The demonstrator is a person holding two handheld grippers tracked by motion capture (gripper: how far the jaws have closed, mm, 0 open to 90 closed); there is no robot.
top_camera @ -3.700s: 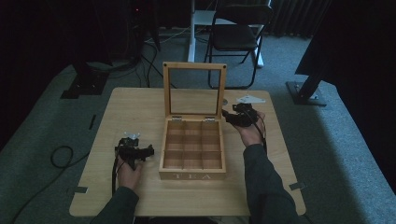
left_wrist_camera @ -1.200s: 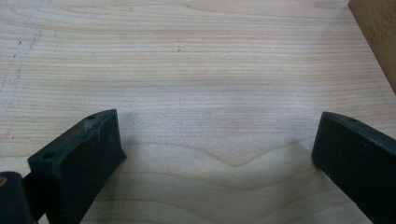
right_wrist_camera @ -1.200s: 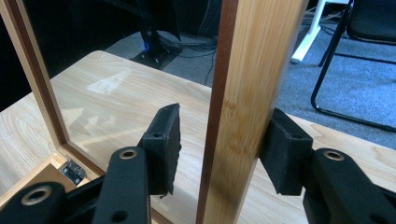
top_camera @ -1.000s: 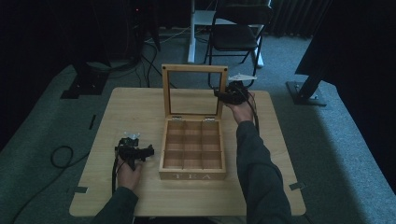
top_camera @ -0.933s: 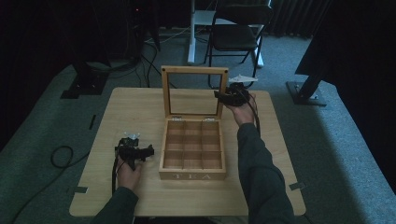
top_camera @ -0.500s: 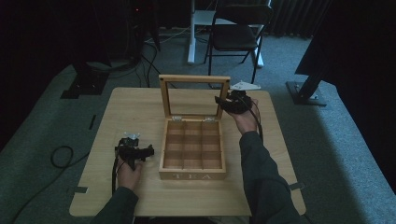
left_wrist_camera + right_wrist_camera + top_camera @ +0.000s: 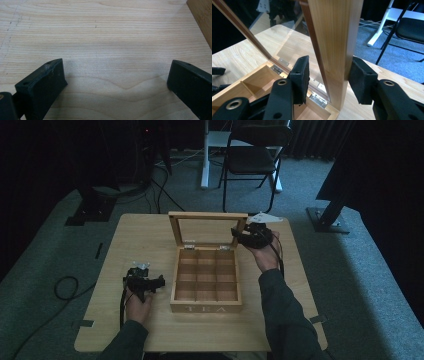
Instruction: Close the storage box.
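**Tea box: lid in hand, mid-swing**

Left gripper (image 7: pixel 152 283) sits nearest, at the box's 9 o'clock, low over bare table (image 7: pixel 150 235). Its jaws stand wide with nothing between them. It is idle, and apart from the box.

Tea box (image 7: pixel 206 307) is at table centre, front wall toward the person. All nine compartments look empty.

Lid (image 7: pixel 207 215) is hinged along the box's 12 o'clock edge. It stands raised, glass pane in a wooden frame, at a slight lean.

Right gripper (image 7: pixel 239 234) is at the box's 1 o'clock, jaws narrow and straddling the lid's 3 o'clock upright. In the right gripper view one pad lies on the wood and the other shows a sliver of gap. The jaws have just eased open a touch, so I judge this a loose hold, not a clamp.

Step in hand, by my reading: guiding the lid on its hinges. Which way I cannot tell from its stance.

The next move calls for a firmer pinch, or a steady push from one pad. The wrist must follow the hinge arc so the frame does not slip out and drop.

Chair (image 7: pixel 255 157) stands beyond the table at 12 o'clock.
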